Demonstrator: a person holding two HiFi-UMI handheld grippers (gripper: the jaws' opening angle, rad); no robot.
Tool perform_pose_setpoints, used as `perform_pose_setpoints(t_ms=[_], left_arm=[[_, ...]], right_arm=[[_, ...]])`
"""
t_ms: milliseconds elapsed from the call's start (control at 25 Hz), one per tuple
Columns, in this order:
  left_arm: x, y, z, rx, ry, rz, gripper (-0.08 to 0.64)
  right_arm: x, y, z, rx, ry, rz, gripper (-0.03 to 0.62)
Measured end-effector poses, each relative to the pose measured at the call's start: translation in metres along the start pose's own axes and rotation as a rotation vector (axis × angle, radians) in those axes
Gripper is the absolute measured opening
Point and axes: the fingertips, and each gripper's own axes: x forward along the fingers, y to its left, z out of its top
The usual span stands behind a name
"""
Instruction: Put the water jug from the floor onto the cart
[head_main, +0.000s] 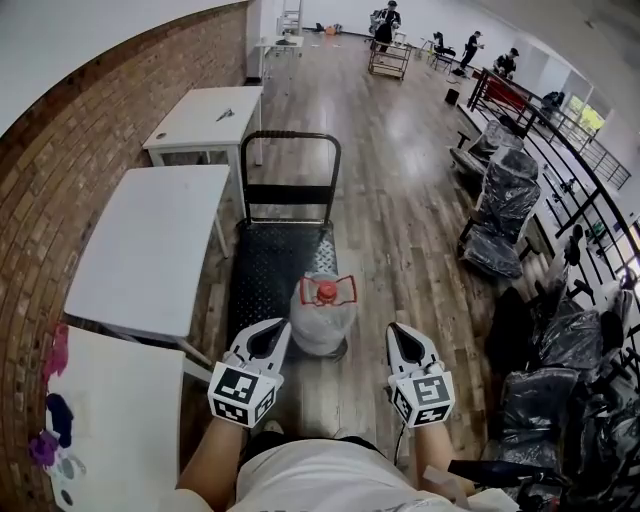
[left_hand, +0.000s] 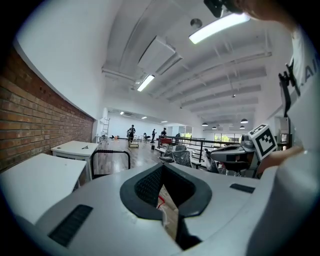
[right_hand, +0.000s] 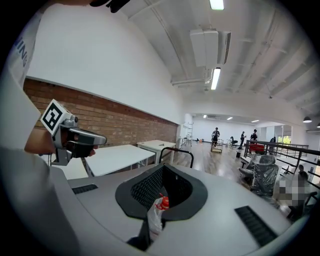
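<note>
We find the water jug (head_main: 322, 318) upright in the lower middle of the head view, at the near right corner of the cart (head_main: 268, 262). It is clear-bodied, with a red cap and a red carry handle. Its base sits at the edge of the black deck, and we cannot tell whether it rests on the deck or on the wooden floor (head_main: 400, 220). The cart's push handle (head_main: 290, 135) stands at the far end, towards the top of the frame.

The left gripper (head_main: 277, 326) is just left of the jug and the right gripper (head_main: 398, 330) is to its right, apart from it. Neither touches it. Both grippers are closed, jaws brought together, with nothing held. In the right gripper view the jug's red cap (right_hand: 163, 202) shows below, through the opening in the jaws.

White worktops (head_main: 150, 250) line the brick wall (head_main: 60, 150) at left. Plastic-wrapped chairs (head_main: 505, 200) stand along the railing at right.
</note>
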Motion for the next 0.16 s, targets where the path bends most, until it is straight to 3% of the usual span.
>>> perform_pose_setpoints(t_ms=[160], left_arm=[[-0.0014,-0.0031,-0.0022,-0.003,0.001,-0.006,0.0]], right_arm=[[-0.0007,0.0011,-0.0004,-0.006,0.009,0.002,0.003]])
